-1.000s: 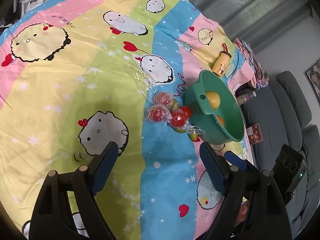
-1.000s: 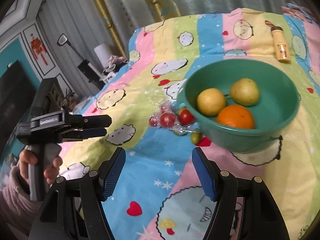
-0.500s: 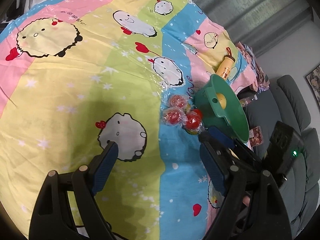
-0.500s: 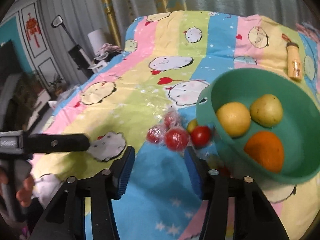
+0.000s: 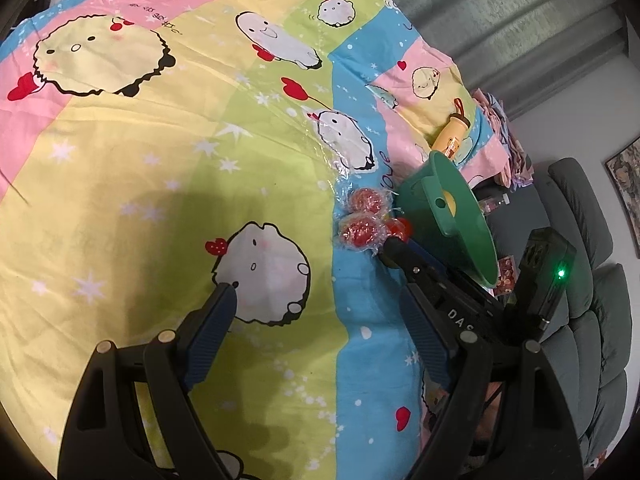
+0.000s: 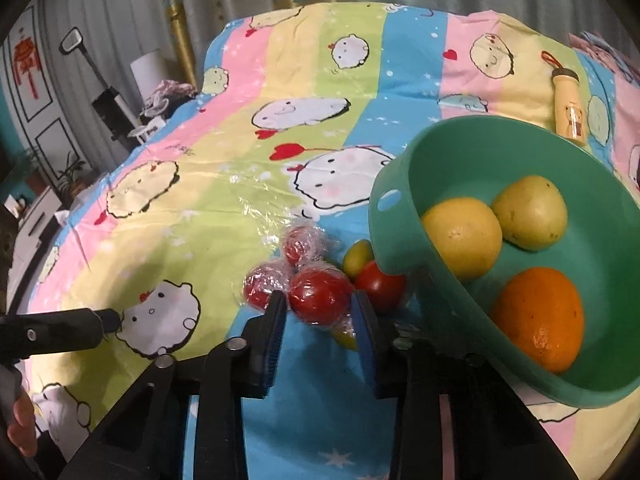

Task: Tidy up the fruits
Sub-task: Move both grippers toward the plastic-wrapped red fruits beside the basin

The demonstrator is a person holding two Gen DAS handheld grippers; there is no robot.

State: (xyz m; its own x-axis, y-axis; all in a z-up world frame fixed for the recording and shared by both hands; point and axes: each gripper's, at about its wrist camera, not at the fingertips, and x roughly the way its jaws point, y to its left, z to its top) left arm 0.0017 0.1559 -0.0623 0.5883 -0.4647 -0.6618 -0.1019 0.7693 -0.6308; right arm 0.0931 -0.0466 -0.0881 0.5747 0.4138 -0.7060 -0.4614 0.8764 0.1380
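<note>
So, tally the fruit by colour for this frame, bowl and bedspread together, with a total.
Red, on the bedspread by the bowl: 4, three of them in plastic wrap
Yellow-green, in the green bowl: 2
Yellow-green, small, among the red ones: 2
Orange, in the bowl: 1
Total: 9

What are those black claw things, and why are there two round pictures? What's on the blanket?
Nobody built a robot here: a person holds a gripper in each hand, like big tongs. Each has a tiny camera looking along its fingers, so you get one round picture per hand. The left gripper is open over the cartoon blanket with nothing in it. The right gripper has just been closing around a red tomato wrapped in plastic film, and its pads look pressed against it. More wrapped tomatoes lie beside it. Next to them is a green bowl with an orange and two yellowish fruits. A small yellow bottle lies behind.
</note>
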